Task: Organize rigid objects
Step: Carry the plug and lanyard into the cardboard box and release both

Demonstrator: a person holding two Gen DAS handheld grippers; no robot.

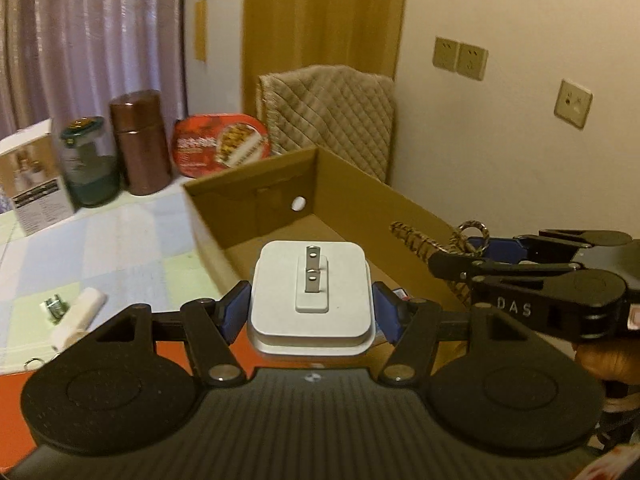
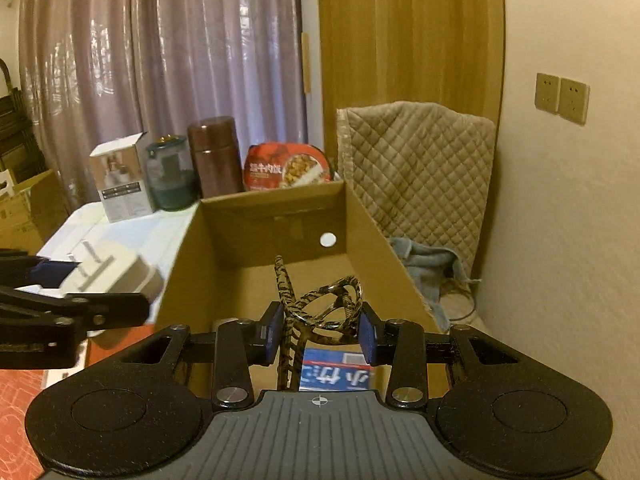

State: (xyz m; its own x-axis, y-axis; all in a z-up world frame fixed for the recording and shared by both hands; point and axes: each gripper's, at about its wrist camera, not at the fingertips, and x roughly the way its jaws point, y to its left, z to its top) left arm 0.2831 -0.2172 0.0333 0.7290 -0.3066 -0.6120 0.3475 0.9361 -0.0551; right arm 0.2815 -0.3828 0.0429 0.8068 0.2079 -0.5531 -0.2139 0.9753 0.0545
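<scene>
My left gripper is shut on a white square power adapter with two metal prongs facing up, held above the near edge of an open cardboard box. My right gripper is shut on folded tortoiseshell glasses, held over the same cardboard box. In the left wrist view the right gripper comes in from the right with the glasses. In the right wrist view the left gripper shows at the left with the adapter. A blue printed packet lies in the box.
On the checked tablecloth beyond the box stand a white carton, a glass jar, a brown flask and a red food pack. A white cylinder and a small metal piece lie left. A quilted chair stands by the wall.
</scene>
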